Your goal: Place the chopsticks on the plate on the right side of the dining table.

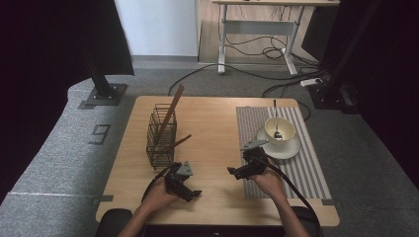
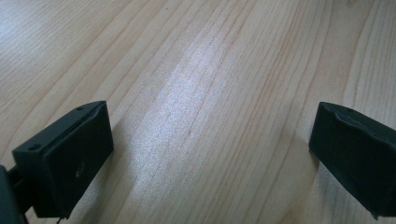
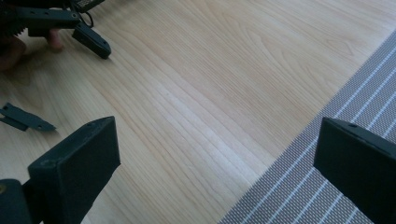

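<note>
Left gripper – jaws wide, near front table edge | right gripper – jaws wide, at striped grey placemat edge | black wire basket, cream cup beyond.

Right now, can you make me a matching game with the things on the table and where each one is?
Things:
1. spoon
2. cup
3. wire basket
4. left gripper

Places:
A. on the saucer
B. near the table's front edge, jaws open over bare wood
C. inside the cup
D. on the table's left part, holding sticks

Pairs: 1-C, 2-A, 3-D, 4-B
</note>
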{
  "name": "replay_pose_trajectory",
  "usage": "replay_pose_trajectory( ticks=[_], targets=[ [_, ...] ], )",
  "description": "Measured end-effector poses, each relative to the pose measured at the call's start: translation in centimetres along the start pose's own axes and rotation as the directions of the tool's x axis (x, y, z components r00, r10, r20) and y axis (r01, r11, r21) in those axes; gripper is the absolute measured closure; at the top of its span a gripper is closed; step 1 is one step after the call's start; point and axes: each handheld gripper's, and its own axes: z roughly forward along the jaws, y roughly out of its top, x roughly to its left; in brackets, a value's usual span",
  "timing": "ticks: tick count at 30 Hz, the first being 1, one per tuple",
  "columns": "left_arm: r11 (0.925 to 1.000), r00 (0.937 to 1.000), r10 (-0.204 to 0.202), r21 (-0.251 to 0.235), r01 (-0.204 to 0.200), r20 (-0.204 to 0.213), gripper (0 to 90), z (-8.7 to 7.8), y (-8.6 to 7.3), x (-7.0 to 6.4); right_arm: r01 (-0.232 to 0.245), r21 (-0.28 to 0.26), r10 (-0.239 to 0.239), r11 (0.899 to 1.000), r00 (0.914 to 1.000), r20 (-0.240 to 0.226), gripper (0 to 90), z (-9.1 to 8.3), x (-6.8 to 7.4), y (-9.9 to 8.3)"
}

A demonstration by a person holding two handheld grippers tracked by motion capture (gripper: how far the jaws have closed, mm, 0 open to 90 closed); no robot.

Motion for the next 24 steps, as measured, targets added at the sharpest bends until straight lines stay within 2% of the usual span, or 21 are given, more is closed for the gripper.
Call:
replay_pose_trajectory(
  ticks=[2, 7, 24],
  targets=[
    [1.0000, 1.0000, 0.000, 0.000, 0.000, 0.001, 0.0, 0.0, 0.0, 0.0, 0.020, -0.008, -0.020, 1.000, 0.9998, -0.004, 0.0, 0.1, 0.3, 0.5],
    [1.0000, 1.0000, 0.000, 0.000, 0.000, 0.001, 0.0, 0.0, 0.0, 0.0, 0.015, -0.030, -0.017, 0.999, 0.9987, -0.047, 0.0, 0.3, 1.0, 2.3],
    [1.0000, 1.0000, -0.001, 0.001, 0.001, 0.001, 0.0, 0.0, 0.0, 0.0, 0.047, -0.022, -0.048, 0.999, 0.9960, -0.075, 0.0, 0.3, 2.6, 5.9]
  ],
)
